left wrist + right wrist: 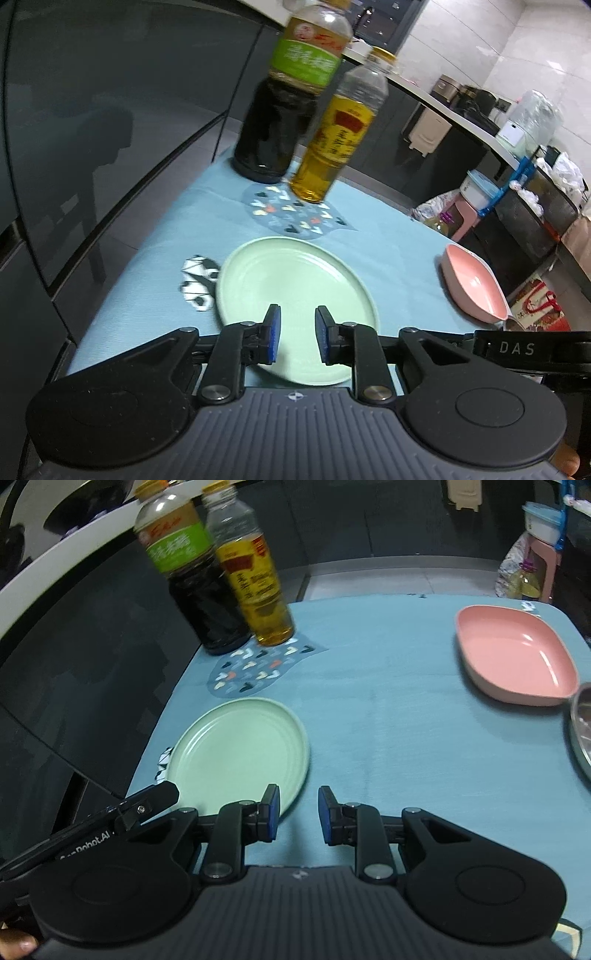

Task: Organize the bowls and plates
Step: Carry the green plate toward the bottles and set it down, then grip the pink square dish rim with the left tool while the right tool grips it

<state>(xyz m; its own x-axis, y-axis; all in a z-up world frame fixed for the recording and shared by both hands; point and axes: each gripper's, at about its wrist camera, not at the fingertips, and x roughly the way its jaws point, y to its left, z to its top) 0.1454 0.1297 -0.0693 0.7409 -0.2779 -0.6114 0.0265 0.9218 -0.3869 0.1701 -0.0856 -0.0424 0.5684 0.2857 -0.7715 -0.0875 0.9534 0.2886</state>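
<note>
Left gripper (pixel 296 334) is hanging over the near half of the green plate (pixel 291 291) lying flat on the blue tabletop (pixel 388 720), fingers spread and gripping nothing, so best pinching its near rim squarely; right gripper (pixel 297 814) likewise spread, empty; pink dish (pixel 517 653) sitting well apart.

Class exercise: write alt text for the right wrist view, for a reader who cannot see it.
An open right claw hovers over a blue tablecloth, beside the near edge of a round green plate. A pink dish sits at far right, and a dark sauce bottle and a yellow oil bottle stand at the back left.
</note>
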